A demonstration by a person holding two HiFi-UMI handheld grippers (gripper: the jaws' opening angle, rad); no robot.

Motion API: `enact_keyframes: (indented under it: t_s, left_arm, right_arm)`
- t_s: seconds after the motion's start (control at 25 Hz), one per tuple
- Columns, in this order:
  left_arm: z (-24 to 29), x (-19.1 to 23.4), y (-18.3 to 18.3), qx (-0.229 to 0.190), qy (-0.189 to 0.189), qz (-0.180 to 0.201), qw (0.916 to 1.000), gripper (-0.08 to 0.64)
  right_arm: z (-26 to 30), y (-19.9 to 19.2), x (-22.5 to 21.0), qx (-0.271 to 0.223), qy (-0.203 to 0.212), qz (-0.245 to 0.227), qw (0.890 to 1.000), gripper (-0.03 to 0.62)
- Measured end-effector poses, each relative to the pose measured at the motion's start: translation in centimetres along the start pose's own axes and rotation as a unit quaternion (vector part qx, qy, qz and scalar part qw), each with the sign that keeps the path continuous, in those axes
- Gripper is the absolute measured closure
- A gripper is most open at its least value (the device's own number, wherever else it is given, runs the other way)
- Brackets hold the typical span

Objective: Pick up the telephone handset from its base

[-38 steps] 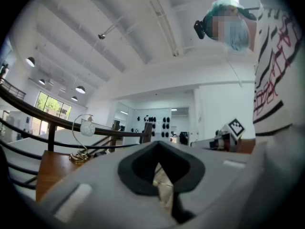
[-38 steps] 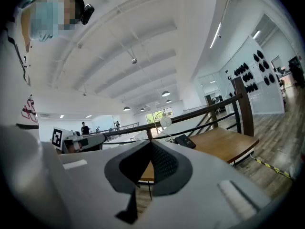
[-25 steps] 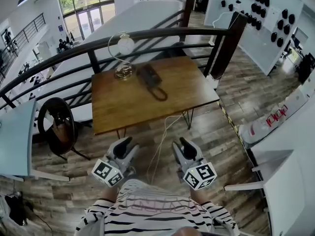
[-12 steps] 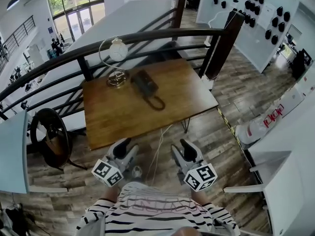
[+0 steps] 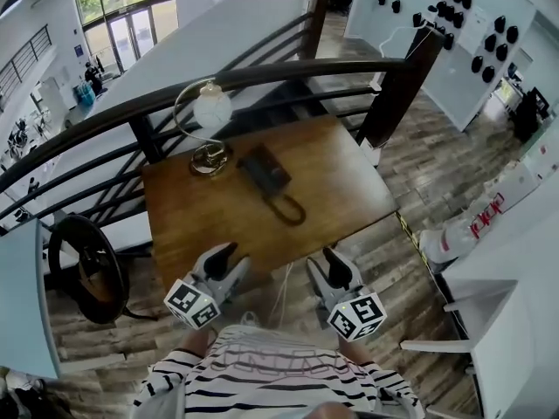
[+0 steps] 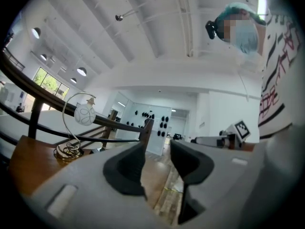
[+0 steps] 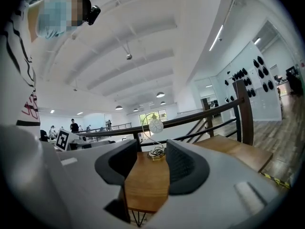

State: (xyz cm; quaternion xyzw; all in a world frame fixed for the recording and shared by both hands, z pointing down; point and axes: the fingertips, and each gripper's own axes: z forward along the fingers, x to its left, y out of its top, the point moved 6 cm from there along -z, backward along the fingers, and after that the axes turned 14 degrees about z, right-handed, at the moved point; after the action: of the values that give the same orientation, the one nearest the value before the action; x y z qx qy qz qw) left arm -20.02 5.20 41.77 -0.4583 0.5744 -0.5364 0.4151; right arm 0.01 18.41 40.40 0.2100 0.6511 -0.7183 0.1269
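As the person has closed on the table over the last second, the tabletop [image 5: 210,221] now fills more of the head view. The tips of the left gripper [image 5: 222,255] and right gripper [image 5: 335,260] now stand at its near edge. The right gripper's jaws have just been opening; both pairs stand released, with nothing between them. The telephone handset [image 5: 267,176] lies on its base [image 5: 251,161] mid-tabletop, toward the far edge, right of the globe ornament [image 5: 210,154] at the far left corner. Judgement: the approach is under way and pickup has not begun; a further forward reach is required.
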Motion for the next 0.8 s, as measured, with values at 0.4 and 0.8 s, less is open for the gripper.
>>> enact_keyframes:
  t_s: [0.4, 0.8]
  left_arm:
    - [2.1, 8.6, -1.0, 0.015, -0.002, -0.004, 0.9999, 0.388]
    - [5.6, 10.0, -2.8, 0.019, 0.076, -0.008, 0.9969, 0.388]
  right_arm:
    - [7.7, 0.5, -1.8, 0.005, -0.015, 0.005, 1.000, 0.411]
    - [12.5, 2.2, -7.7, 0.040, 0.043, 0.010, 0.998, 0.411]
